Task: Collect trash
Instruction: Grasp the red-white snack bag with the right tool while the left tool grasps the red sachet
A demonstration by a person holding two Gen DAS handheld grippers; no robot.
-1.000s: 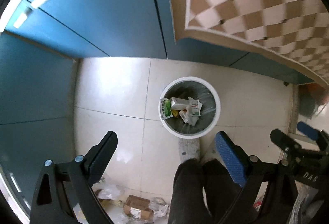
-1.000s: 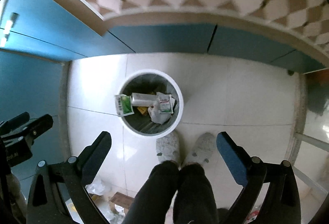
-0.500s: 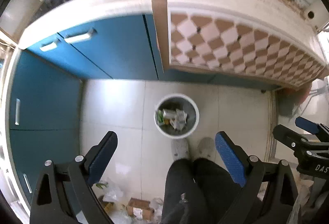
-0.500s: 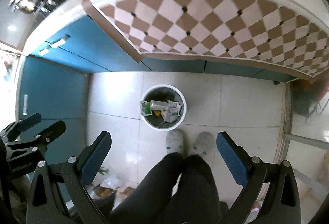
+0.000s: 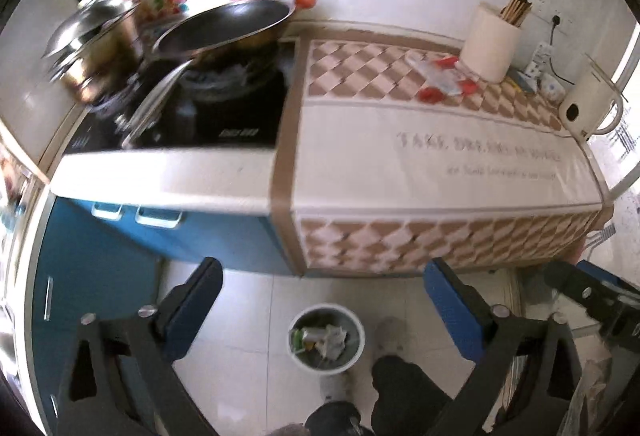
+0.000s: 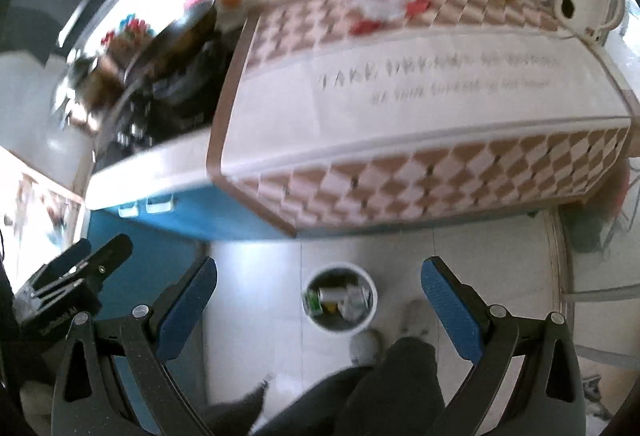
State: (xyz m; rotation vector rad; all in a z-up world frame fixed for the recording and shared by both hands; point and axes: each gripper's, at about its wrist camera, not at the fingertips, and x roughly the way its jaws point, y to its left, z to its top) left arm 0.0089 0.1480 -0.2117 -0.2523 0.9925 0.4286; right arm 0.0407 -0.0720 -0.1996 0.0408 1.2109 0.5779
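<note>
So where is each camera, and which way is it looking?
Left wrist: sits on the left gripper, high up, looking down over the counter and floor; the person's legs show.
Right wrist: sits on the right gripper, looking the same way; legs and the left gripper show at its left edge.
Both see the trash bin and kettle.

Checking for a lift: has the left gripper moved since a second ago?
Yes. The left gripper has risen and tilted up: the bin looks smaller and lower, and the counter top now shows.
</note>
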